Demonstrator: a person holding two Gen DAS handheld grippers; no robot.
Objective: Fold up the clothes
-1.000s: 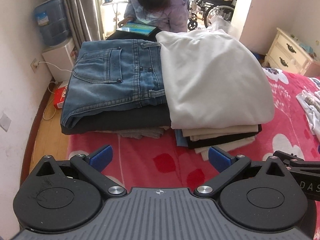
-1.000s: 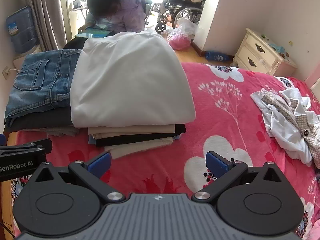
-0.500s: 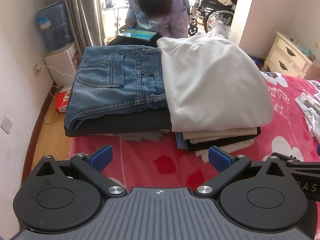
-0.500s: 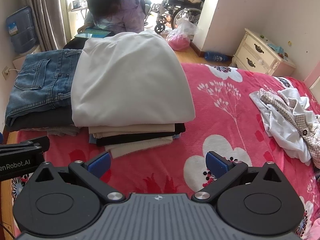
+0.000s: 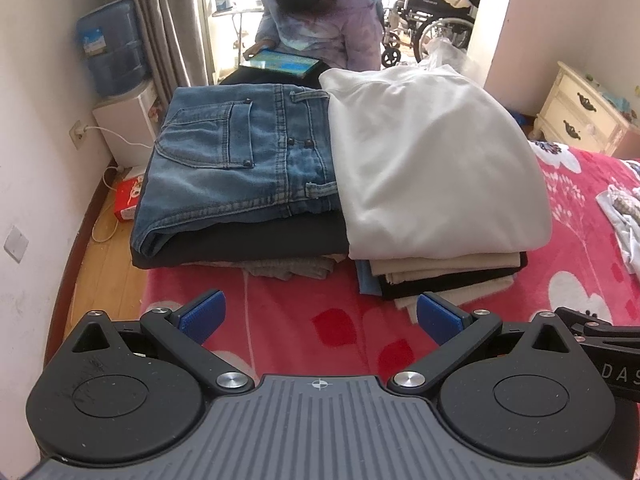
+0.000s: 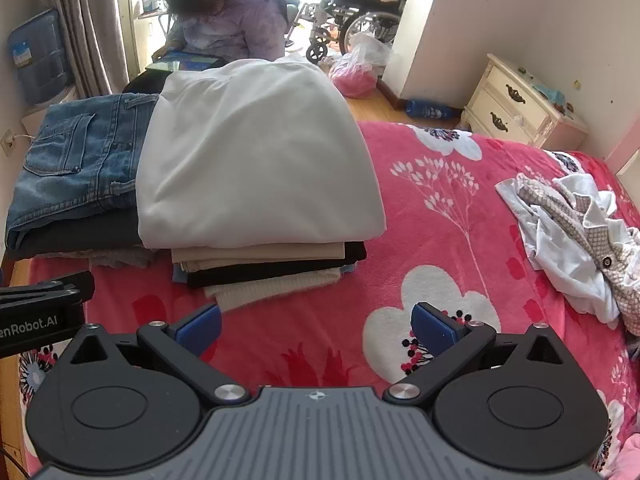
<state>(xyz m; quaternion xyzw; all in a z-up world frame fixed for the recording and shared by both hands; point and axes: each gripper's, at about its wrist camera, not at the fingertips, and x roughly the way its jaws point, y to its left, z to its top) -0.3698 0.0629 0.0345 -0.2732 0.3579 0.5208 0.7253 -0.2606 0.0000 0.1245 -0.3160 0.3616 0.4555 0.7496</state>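
While hovering above the red blanket (image 6: pixel 440 216), left gripper (image 5: pixel 318 316) and right gripper (image 6: pixel 316 322), jaws spread wide, empty.

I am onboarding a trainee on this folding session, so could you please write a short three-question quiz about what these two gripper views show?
1. True or false: the left gripper and the right gripper are both open and empty.
2. What lies on top of the stack beside the folded jeans?
A. a white folded garment
B. a black towel
C. a striped shirt
3. Where on the red floral blanket is clothing still unfolded?

Key
1. True: each pair of blue pads is spread, with nothing between.
2. A, the white folded garment.
3. Off to the right, the crumpled white and checked clothes.
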